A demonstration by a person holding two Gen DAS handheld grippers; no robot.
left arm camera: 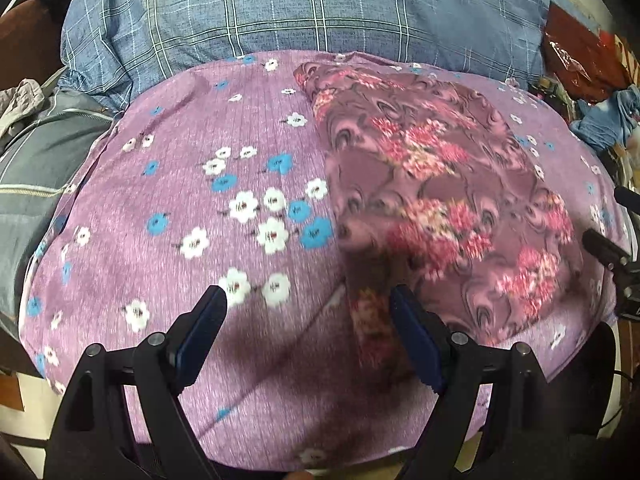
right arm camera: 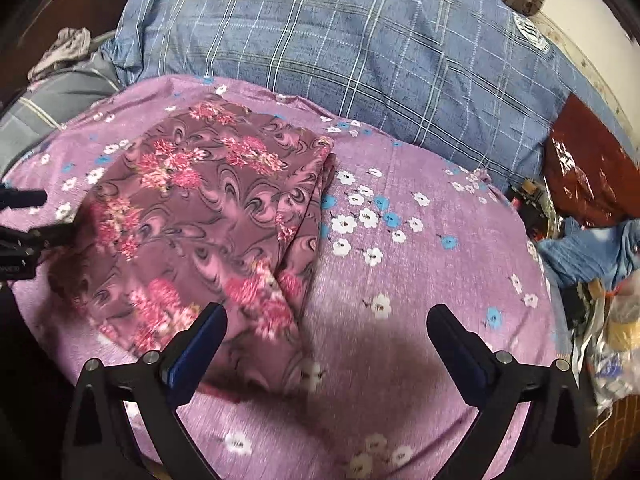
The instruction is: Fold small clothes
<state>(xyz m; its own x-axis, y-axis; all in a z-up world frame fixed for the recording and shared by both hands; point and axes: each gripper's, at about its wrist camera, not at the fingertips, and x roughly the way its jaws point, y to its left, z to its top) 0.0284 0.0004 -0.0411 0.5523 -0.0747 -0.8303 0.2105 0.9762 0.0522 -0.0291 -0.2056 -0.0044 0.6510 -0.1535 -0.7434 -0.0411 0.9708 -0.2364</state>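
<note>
A mauve garment with pink flower and swirl print (left arm camera: 444, 200) lies folded flat on a purple flowered cloth (left arm camera: 192, 216). In the right wrist view the garment (right arm camera: 200, 224) lies left of centre on the same purple cloth (right arm camera: 420, 280). My left gripper (left arm camera: 308, 300) is open and empty, hovering over the garment's near left corner. My right gripper (right arm camera: 326, 316) is open and empty, over the garment's near right edge. The right gripper shows at the right edge of the left wrist view (left arm camera: 608, 248); the left gripper shows at the left edge of the right wrist view (right arm camera: 20, 232).
A blue plaid pillow (left arm camera: 304, 8) lies behind the purple cloth, also in the right wrist view (right arm camera: 360, 52). Grey striped bedding (left arm camera: 36, 168) is at the left. A red plastic bag (right arm camera: 588, 176) and blue cloth clutter (right arm camera: 592, 252) crowd the right side.
</note>
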